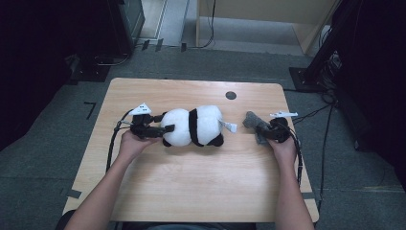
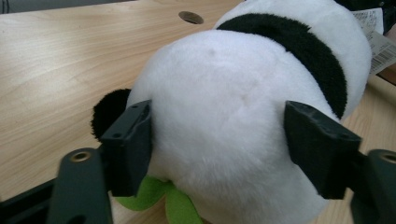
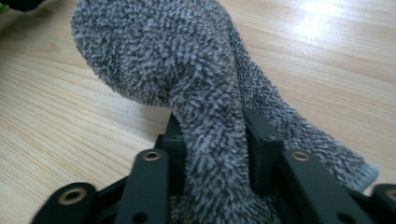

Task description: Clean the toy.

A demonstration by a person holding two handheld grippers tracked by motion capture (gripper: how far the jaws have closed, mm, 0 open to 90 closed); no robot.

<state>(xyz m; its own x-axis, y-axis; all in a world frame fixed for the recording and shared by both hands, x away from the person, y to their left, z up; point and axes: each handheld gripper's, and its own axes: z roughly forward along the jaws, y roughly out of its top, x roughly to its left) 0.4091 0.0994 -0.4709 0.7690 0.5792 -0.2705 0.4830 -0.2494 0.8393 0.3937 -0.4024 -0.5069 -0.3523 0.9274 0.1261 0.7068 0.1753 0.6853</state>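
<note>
The toy panda [image 1: 194, 125] lies on its side near the middle of the table [image 1: 191, 182], a little toward the far edge, with its long axis running along the table's length: white head end toward the left edge, its paper tag [image 1: 230, 126] pointing toward the right edge. The left gripper [image 1: 154, 130] sits at the head end, in line with that axis, so it is the nearer one to the panda. In the left gripper view its fingers [image 2: 130, 144] stand wide on either side of the white head [image 2: 219, 126]; the near finger seems to touch the fur, the other stands just clear, and the plush shows no dent, so I judge the head not yet squeezed. A bit of green [image 2: 159, 198] peeks out under the head. The grey sock [image 1: 255, 125] lies beside the right edge, apart from the panda's tag end, and the right gripper [image 1: 268, 132] has it: in the right gripper view the fingers [image 3: 261, 149] are drawn narrow, pinching a fold of the sock [image 3: 201, 93], whose rest drapes onto the table. Any move to bring sock and panda together likely runs leftward along the panda's axis.
</note>
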